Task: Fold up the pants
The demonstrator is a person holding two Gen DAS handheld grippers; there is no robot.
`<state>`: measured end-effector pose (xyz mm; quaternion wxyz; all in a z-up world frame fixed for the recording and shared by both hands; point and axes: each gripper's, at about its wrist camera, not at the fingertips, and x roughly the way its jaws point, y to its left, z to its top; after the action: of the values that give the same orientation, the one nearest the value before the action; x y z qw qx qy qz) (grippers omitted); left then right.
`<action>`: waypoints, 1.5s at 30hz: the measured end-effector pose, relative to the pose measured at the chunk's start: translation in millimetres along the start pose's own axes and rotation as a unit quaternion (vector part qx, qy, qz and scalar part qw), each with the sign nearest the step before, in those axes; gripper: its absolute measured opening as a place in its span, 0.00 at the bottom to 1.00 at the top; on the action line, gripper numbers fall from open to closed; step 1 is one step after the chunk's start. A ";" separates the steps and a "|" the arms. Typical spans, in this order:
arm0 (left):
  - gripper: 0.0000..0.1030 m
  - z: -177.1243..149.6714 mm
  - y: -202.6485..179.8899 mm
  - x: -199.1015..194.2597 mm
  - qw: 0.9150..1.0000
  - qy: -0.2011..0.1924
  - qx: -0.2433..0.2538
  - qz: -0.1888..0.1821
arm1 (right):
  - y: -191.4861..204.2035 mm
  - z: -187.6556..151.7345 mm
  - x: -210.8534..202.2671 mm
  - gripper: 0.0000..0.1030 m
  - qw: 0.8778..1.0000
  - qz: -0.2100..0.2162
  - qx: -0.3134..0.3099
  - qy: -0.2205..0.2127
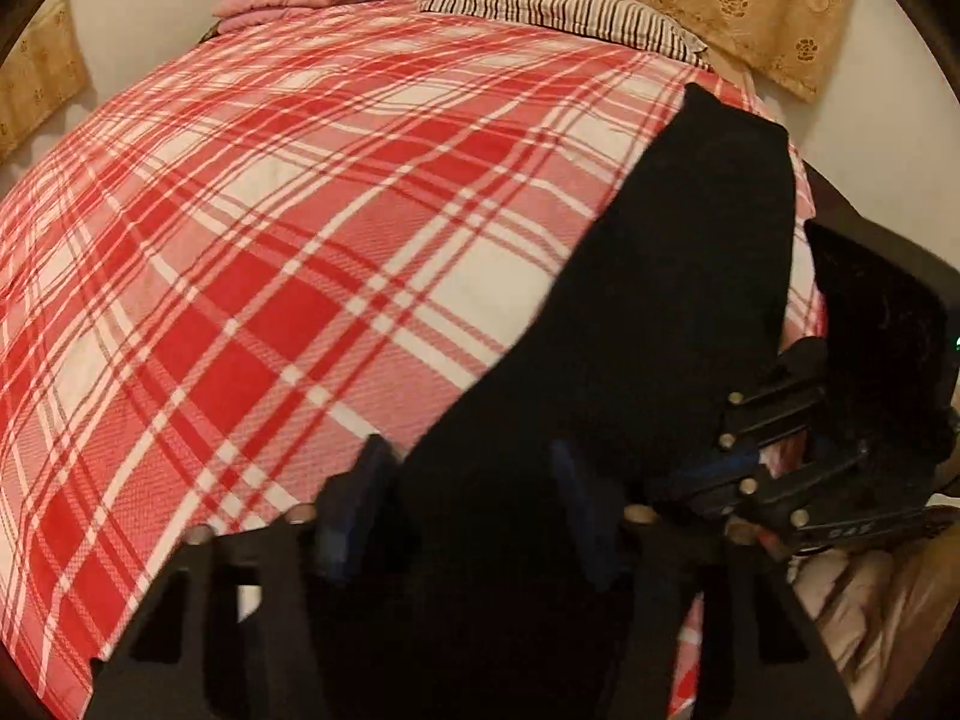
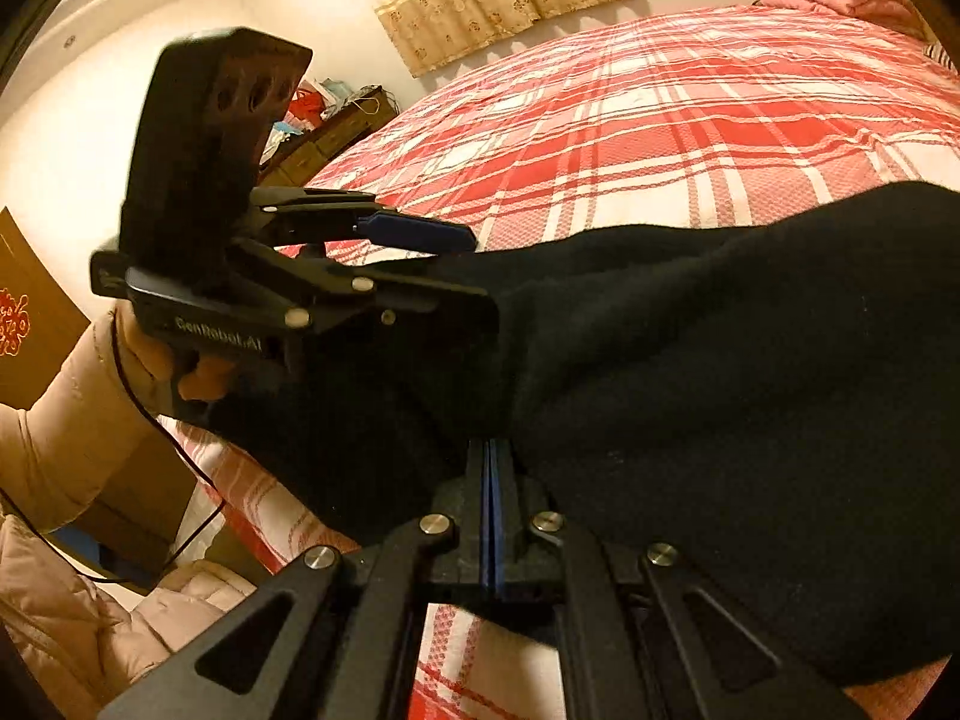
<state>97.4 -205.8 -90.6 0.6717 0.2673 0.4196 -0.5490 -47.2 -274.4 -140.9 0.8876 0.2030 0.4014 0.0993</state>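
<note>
On the plaid bed [image 1: 270, 252], your black pants [image 1: 678, 276] lie along its near edge. Your right tool [image 2: 491, 450] is pinched together on the pants' fabric. Your left tool [image 1: 468, 480] stands apart, straddling the pants' end, its pads not visibly pressing.

My left gripper [image 1: 474, 474] is blurred in the left wrist view, so I cannot tell if its pads press the black pants [image 1: 678, 276]. The pants run past the right edge of the right wrist view. My right gripper [image 2: 491, 450] hides the cloth edge it pinches.
</note>
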 end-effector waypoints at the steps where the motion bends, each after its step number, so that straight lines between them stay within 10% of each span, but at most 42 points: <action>1: 0.51 -1.1 -2.7 -2.6 1.000 -0.006 0.005 0.001 | 2.1 -0.8 0.5 0.00 1.000 -0.001 -0.003 -0.001; 10: 0.52 -8.2 -8.1 5.4 1.000 0.004 0.028 -0.010 | -1.2 -0.8 -0.2 0.00 1.000 0.000 -0.003 -0.007; 14: 0.51 -7.1 -20.7 -21.9 0.995 -0.033 0.073 0.059 | 2.6 -2.5 0.1 0.00 1.000 -0.007 -0.008 -0.011; 22: 0.47 -6.2 -11.4 10.1 0.998 0.020 0.055 -0.019 | 2.8 -2.0 0.6 0.00 1.000 -0.004 0.000 -0.010; 31: 0.24 -13.3 -17.1 3.1 0.998 0.026 0.054 -0.030 | 5.5 -5.0 -2.8 0.01 0.999 -0.010 -0.013 -0.029; 40: 0.29 -12.7 -12.8 8.0 0.998 0.032 0.048 -0.037 | 3.2 -1.6 -2.0 0.01 1.000 -0.012 0.003 -0.023; 45: 0.32 -9.4 -25.1 -14.5 0.995 -0.002 0.094 0.029 | 4.9 -2.0 -2.1 0.01 1.000 -0.015 0.003 -0.026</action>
<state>70.1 -197.0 -80.4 0.6597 0.3402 0.3573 -0.5669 -50.1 -270.1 -138.5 0.8984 0.2017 0.3819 0.0797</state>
